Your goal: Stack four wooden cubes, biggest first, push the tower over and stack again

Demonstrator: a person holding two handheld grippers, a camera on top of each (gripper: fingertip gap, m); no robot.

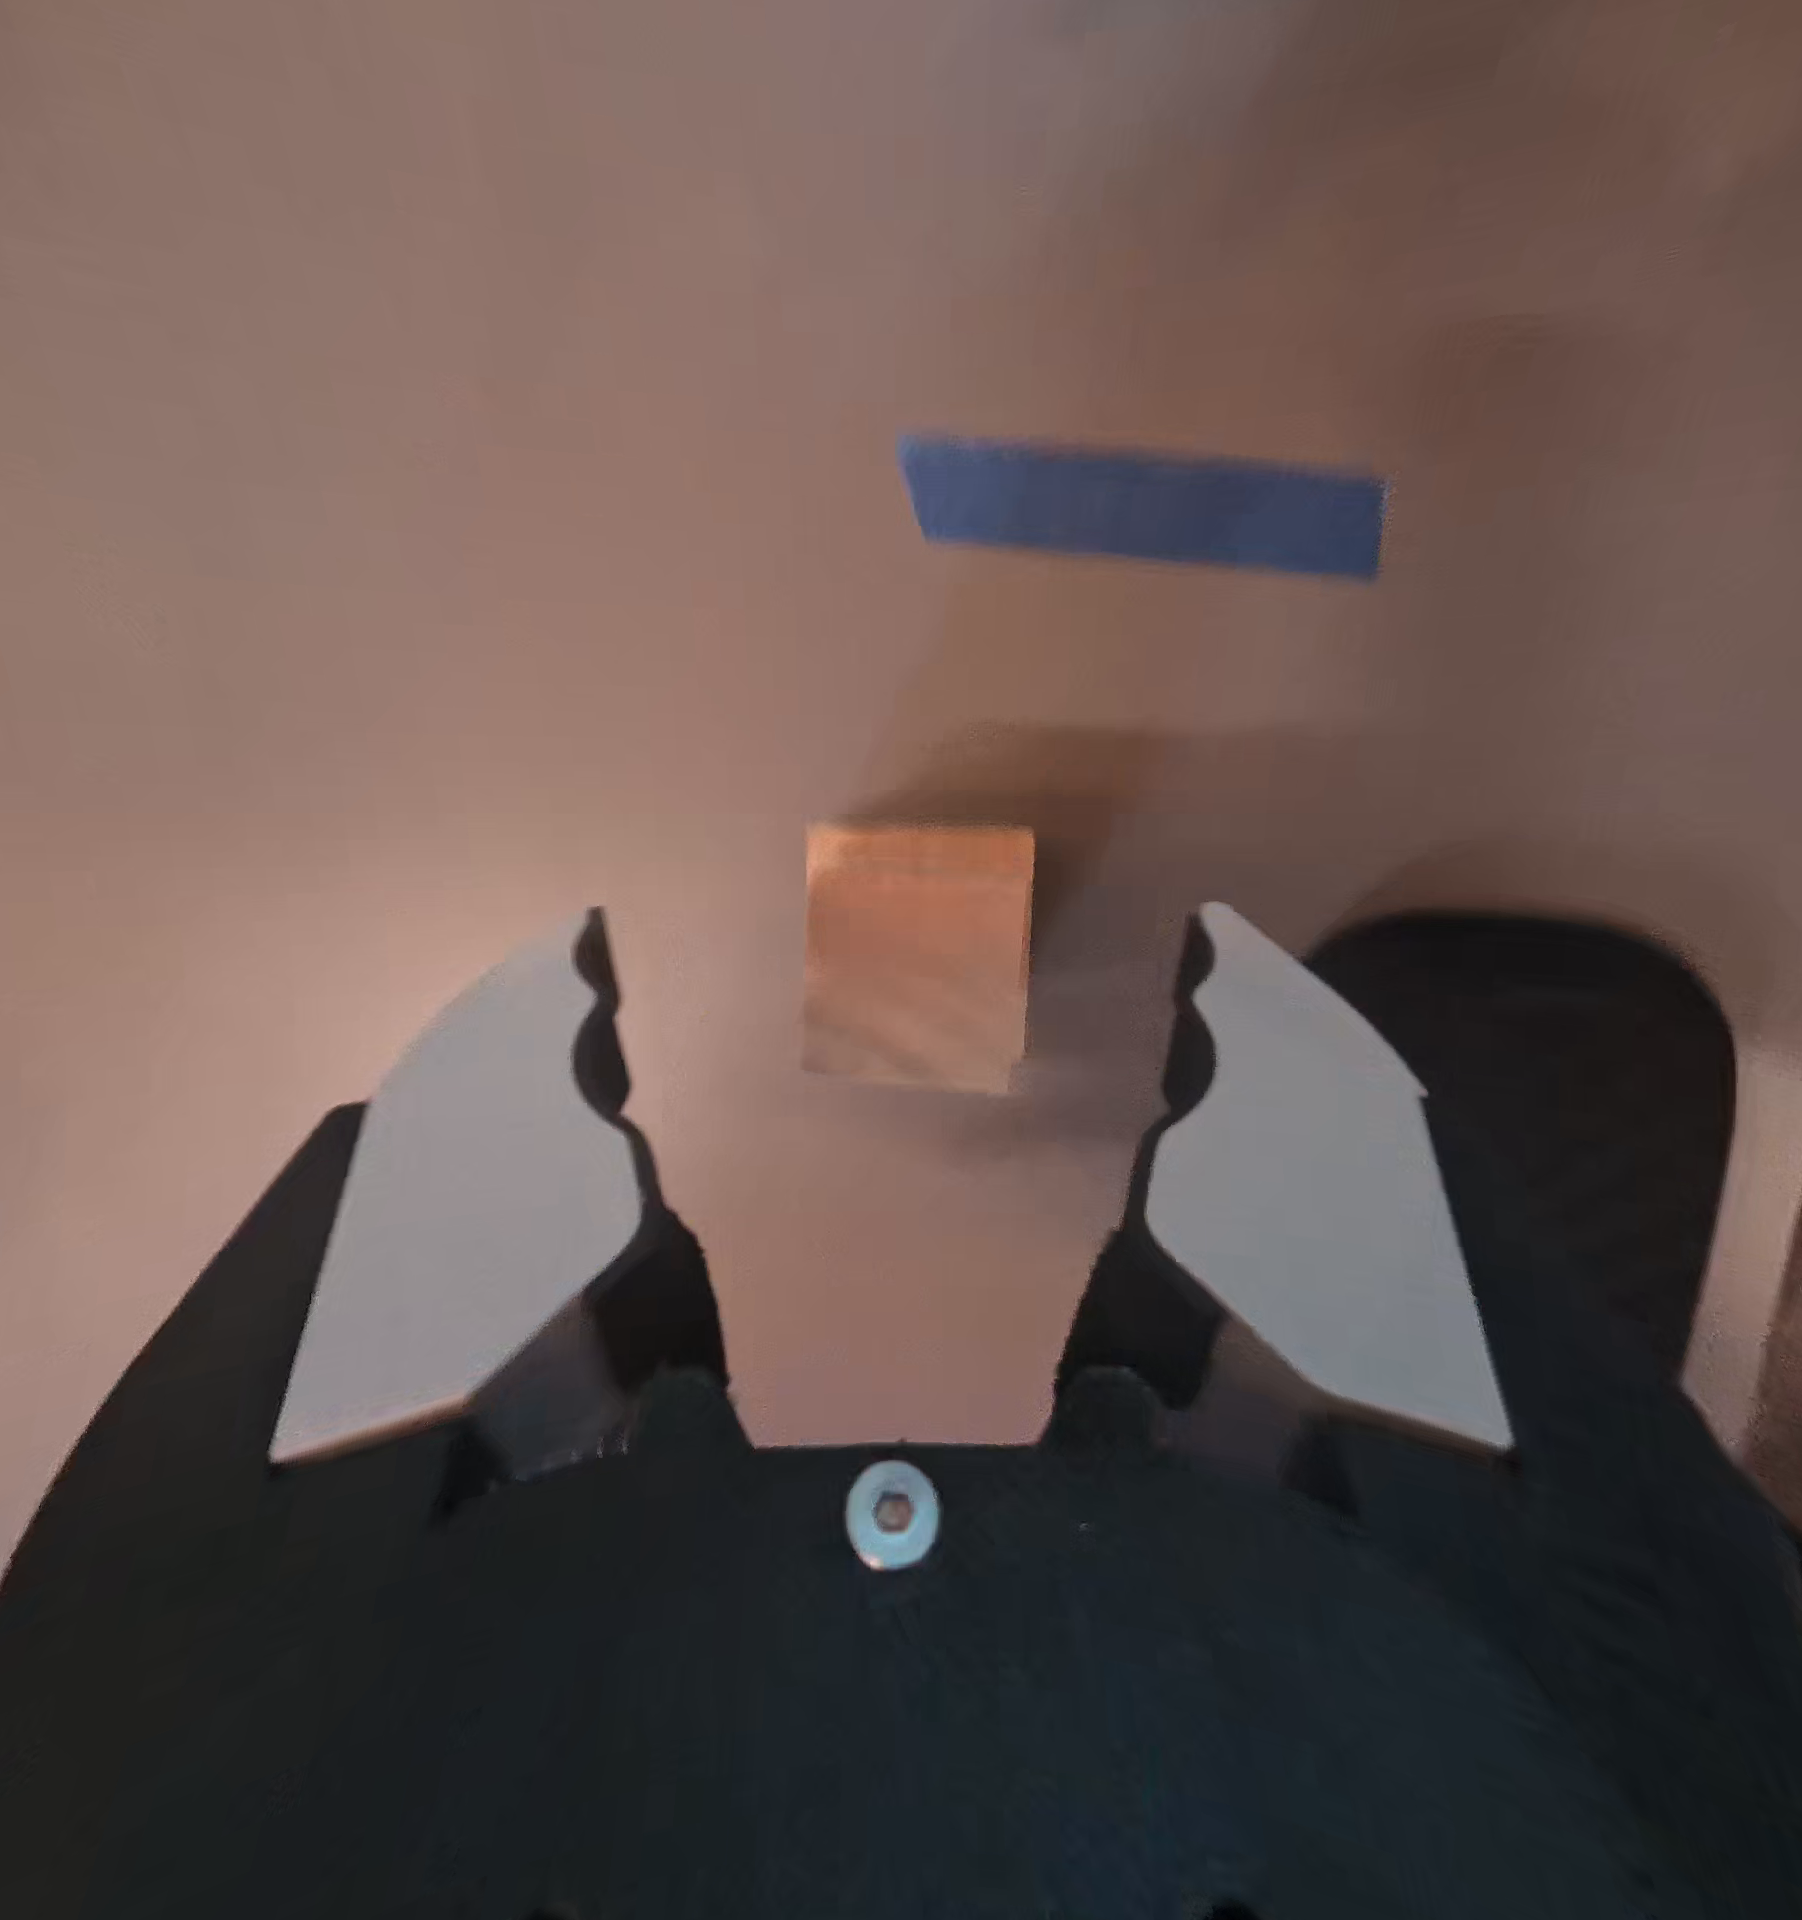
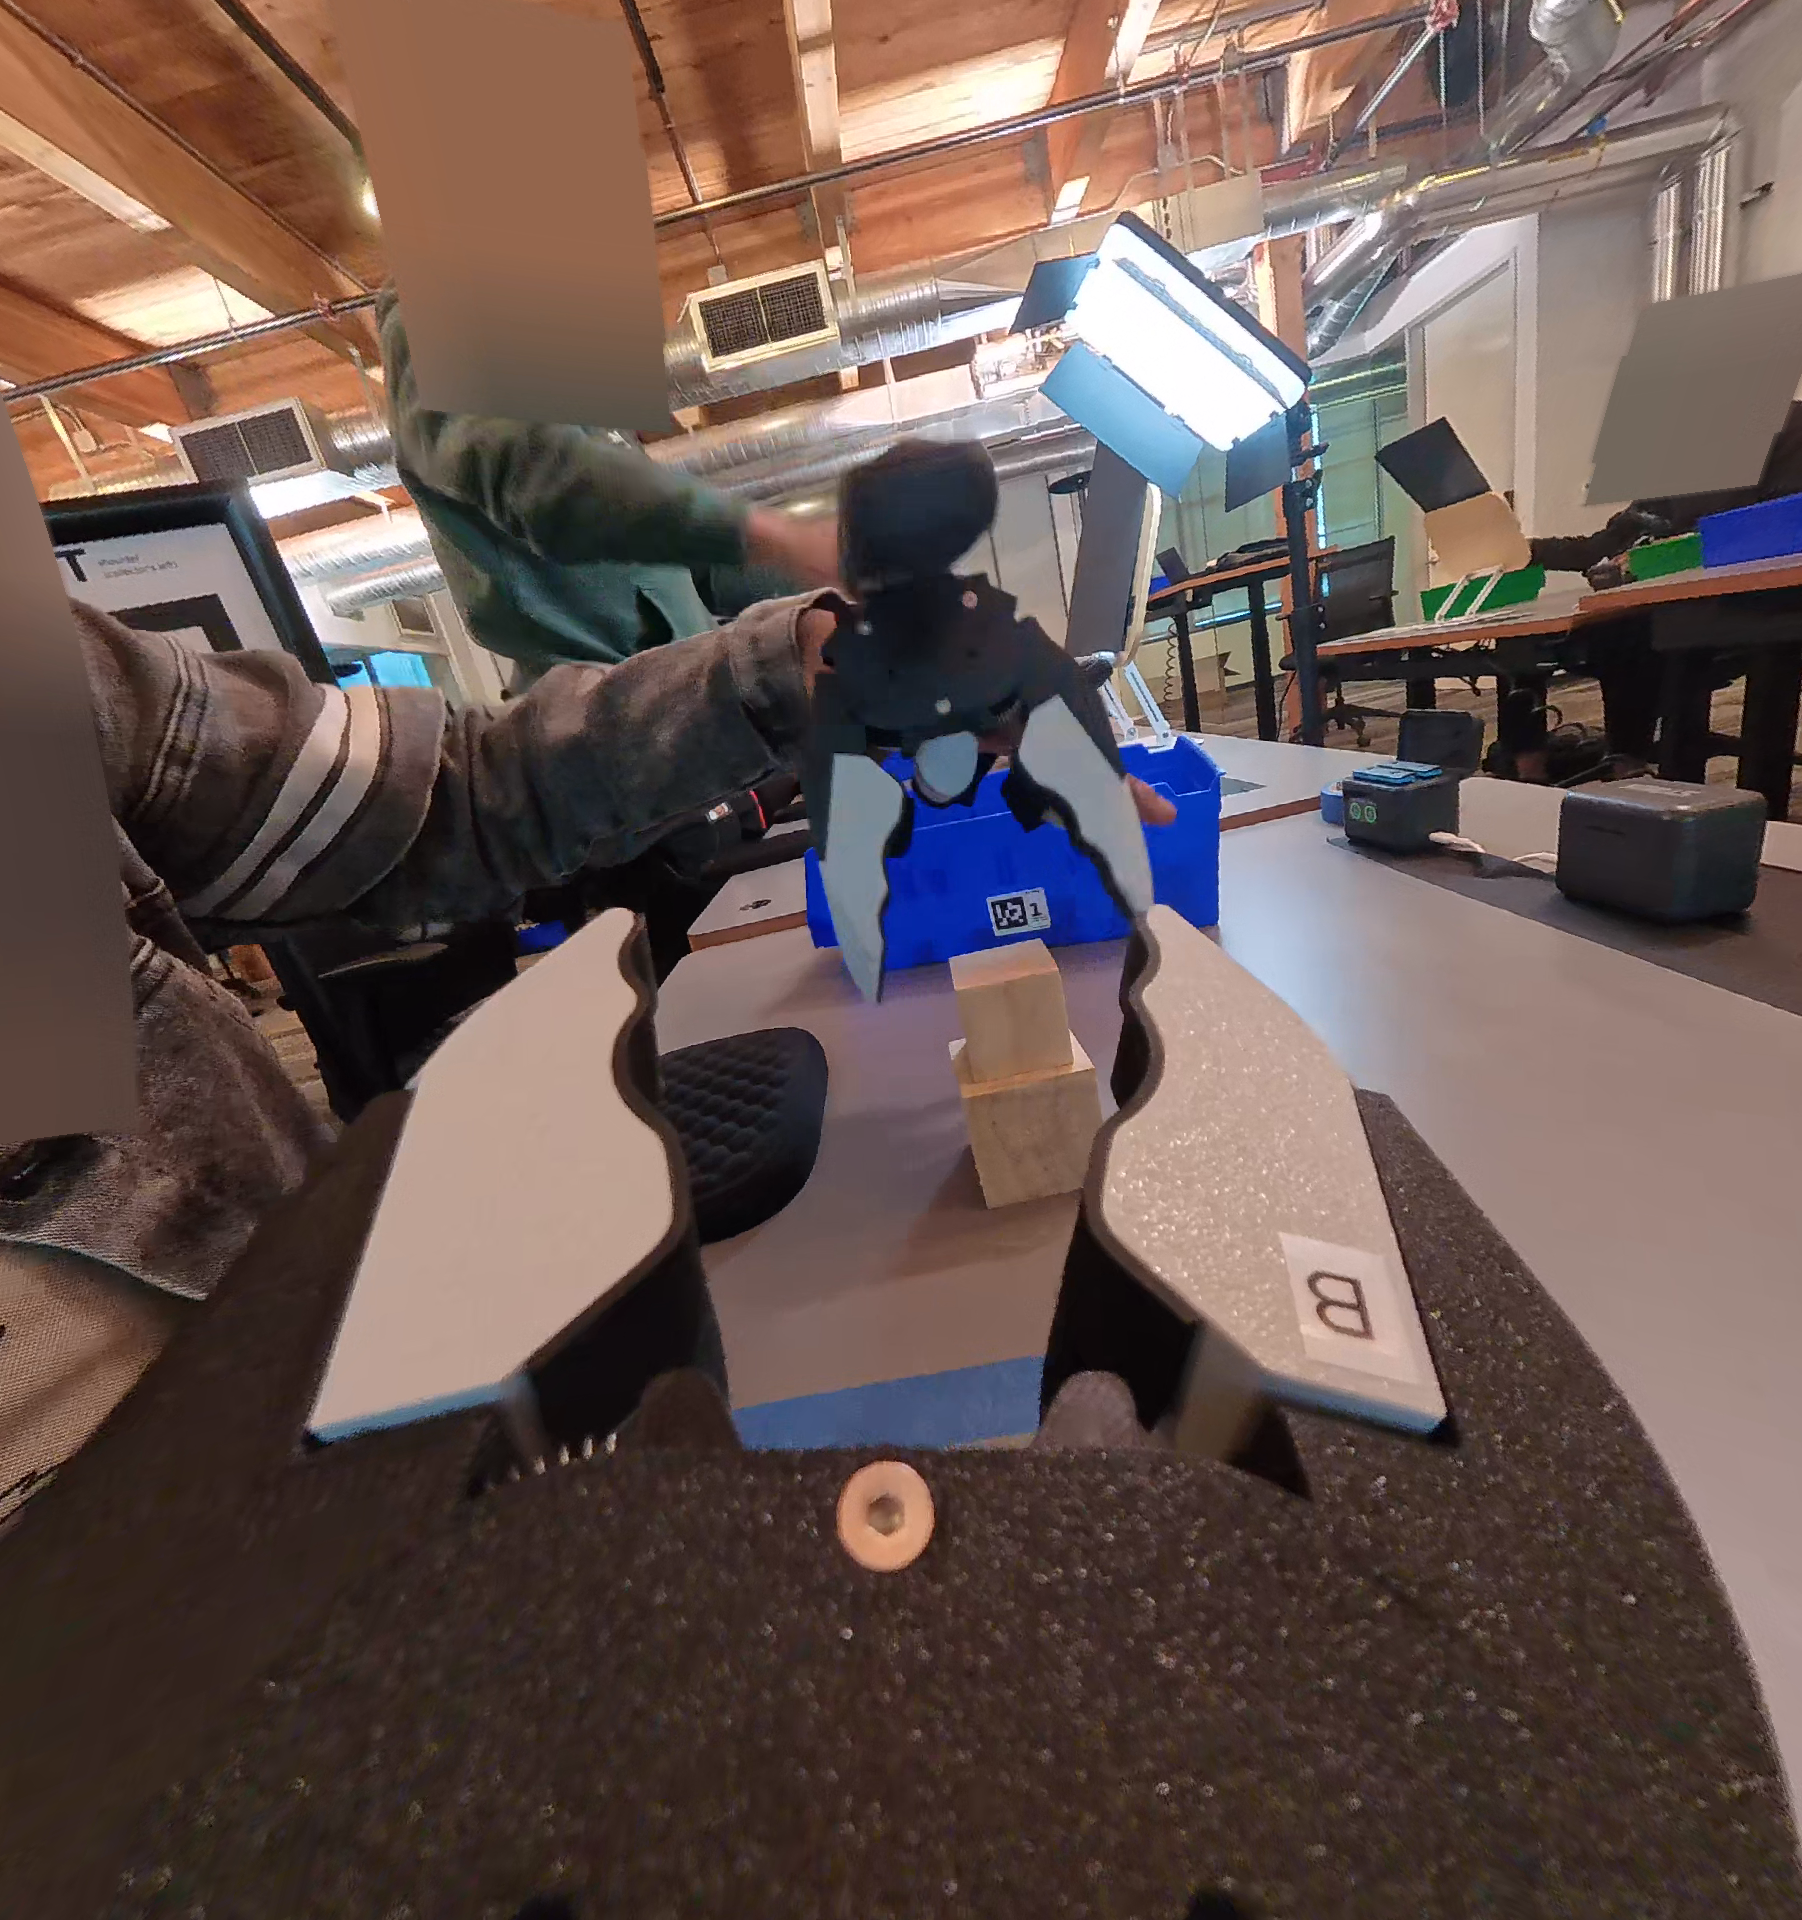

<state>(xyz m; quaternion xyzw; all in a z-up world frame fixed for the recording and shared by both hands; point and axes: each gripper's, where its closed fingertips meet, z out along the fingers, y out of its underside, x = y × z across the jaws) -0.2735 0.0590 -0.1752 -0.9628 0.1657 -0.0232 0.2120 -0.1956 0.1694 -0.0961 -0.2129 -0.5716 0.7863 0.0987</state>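
Observation:
Two wooden cubes are stacked on the grey table [image 2: 1499,1039]: a smaller cube [image 2: 1011,1003] sits on a bigger cube [image 2: 1032,1138]. My left gripper [image 2: 1001,935] hangs just above the stack, its fingers wide apart and touching nothing. In the blurred left wrist view the left gripper [image 1: 899,914] looks straight down on the top cube [image 1: 918,956], with a clear gap on each side. My right gripper [image 2: 892,925] is open and empty, low over the table, with the stack just beyond its fingertips, nearer its right finger.
A black padded rest [image 2: 741,1122] lies left of the stack. A blue bin [image 2: 1022,862] stands behind it. Blue tape [image 1: 1146,509] marks the table. Dark chargers [image 2: 1655,847] sit at the right. A person's sleeves [image 2: 409,790] reach in from the left.

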